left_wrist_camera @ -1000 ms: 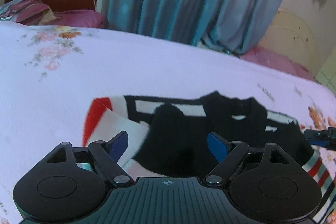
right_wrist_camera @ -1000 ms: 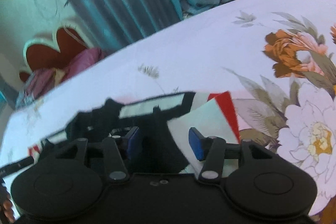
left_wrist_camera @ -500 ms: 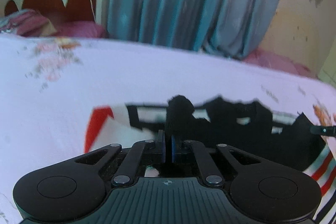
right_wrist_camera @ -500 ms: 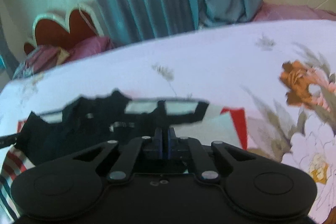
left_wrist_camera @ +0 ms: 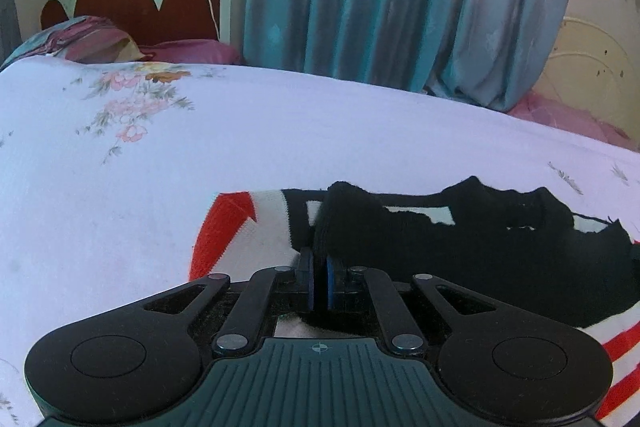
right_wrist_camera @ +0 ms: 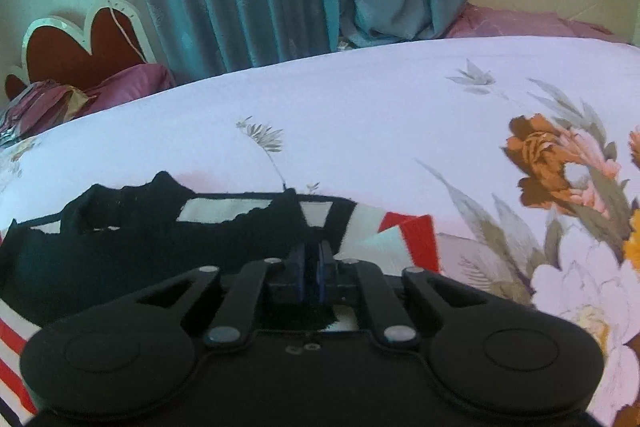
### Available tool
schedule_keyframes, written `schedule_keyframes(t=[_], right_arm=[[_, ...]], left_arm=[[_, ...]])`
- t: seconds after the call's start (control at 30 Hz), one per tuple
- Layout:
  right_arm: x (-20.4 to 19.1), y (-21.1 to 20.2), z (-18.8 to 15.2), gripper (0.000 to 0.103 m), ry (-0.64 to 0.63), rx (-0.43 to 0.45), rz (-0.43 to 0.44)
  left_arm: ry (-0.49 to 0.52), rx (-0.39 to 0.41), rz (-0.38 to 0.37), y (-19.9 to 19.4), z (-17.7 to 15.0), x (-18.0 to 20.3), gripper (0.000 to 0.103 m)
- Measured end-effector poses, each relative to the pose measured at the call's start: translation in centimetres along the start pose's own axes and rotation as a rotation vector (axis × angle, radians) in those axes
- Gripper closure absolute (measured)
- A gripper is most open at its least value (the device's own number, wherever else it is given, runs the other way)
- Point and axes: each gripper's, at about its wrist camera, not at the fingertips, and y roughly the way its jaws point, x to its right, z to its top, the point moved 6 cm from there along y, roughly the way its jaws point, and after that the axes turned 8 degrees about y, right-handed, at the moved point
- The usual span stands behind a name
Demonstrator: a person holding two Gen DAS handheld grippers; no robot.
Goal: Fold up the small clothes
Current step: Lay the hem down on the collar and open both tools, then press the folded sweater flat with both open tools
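both tools have just come together from wide apart, the left tool [left_wrist_camera: 319,283] clamped on the black garment [left_wrist_camera: 460,251] lying on the bed [left_wrist_camera: 280,131] just ahead, the right tool [right_wrist_camera: 310,277] pinching it while easing slightly, so the fold can likely begin

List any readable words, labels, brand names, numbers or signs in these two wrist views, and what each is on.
None: no words, brand names or numbers are readable.
Only mark: a small crosshair symbol, no lettering, on the left tool body.
The garment and bedsheet show only stripes and flowers.
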Motion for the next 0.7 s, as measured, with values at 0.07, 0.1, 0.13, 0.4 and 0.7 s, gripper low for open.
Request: schedule_keyframes(t=[0.07,0.1,0.13,0.4,0.7], right_arm=[[-0.2,-0.8,0.5,0.083,0.001,0.028,0.009],[-0.4,-1.4,0.7,0.083,-0.001,0.046,0.019],[-0.6,-1.8,0.9,0.083,-0.003,0.055,0.028],[-6.1,-3.1,-0.5,0.082,-0.119,0.033,0.145],[-9.1,-1.4,-4.4,0.079,-0.273,-0.042,0.117]], left_arm=[[0.011,0.006,0.011,-0.5,0.3,0.0,0.093],[0.002,0.009,0.012,-0.9,0.4,-0.2,0.088],[-0.019,0.015,0.016,-1.4,0.4,-0.5,0.073],[0.093,0.091,-0.09,-4.9,0.4,3.4,0.051],[0.133,0.002,-0.052,-2.2,-2.6,3.8,0.051]])
